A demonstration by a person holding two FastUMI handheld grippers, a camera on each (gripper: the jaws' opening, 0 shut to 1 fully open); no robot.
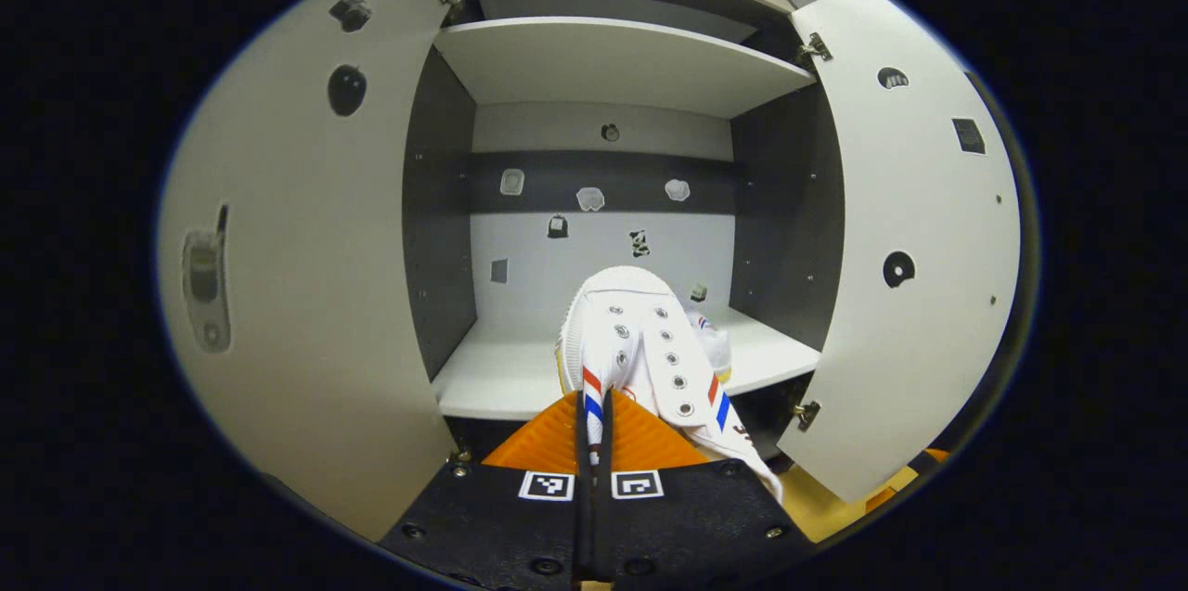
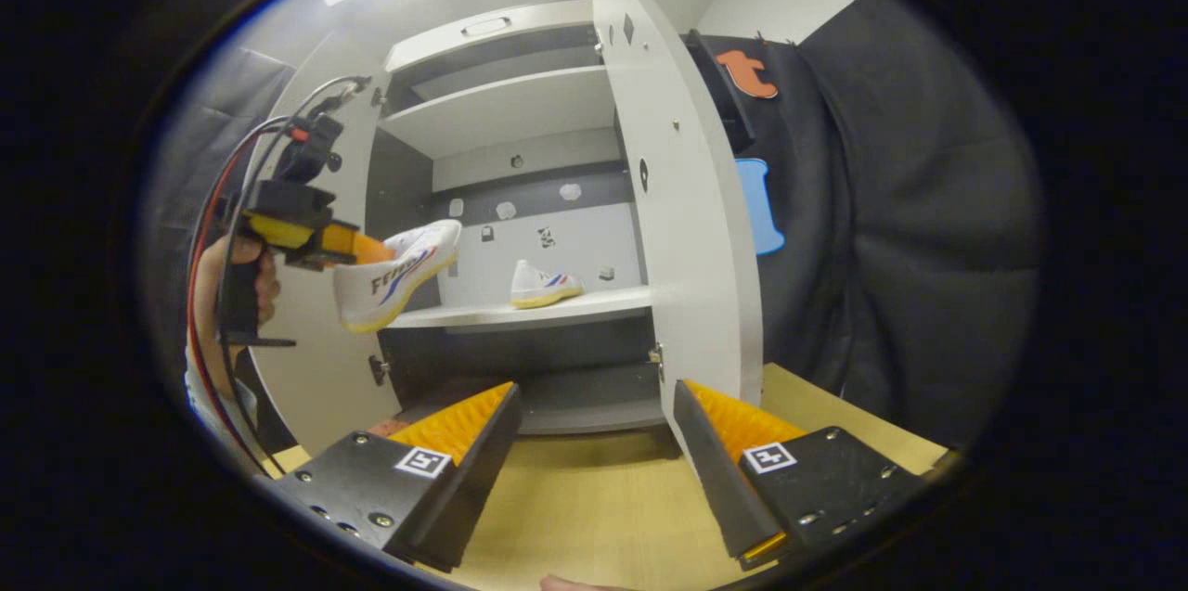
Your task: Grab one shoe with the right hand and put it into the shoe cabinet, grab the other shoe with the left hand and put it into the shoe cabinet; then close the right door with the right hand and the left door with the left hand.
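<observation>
White canvas shoe point(image 1: 640, 340) clamped at its heel between the closed fingers of the left gripper point(image 1: 594, 443), toe pointing into the shoe cabinet point(image 1: 613, 62) above the front edge of the lower shelf point(image 1: 492, 378). Right gripper view: right gripper point(image 2: 594, 443) with fingers spread wide, holding nothing, over the wooden floor point(image 2: 594, 498) before the cabinet; the left gripper point(image 2: 306, 234), held in a hand point(image 2: 237, 280), carries its shoe point(image 2: 394, 276) in the air just short of the shelf. A second shoe point(image 2: 543, 285) rests on that shelf. Left door point(image 1: 306, 276) and right door point(image 2: 677, 201) both stand open.
</observation>
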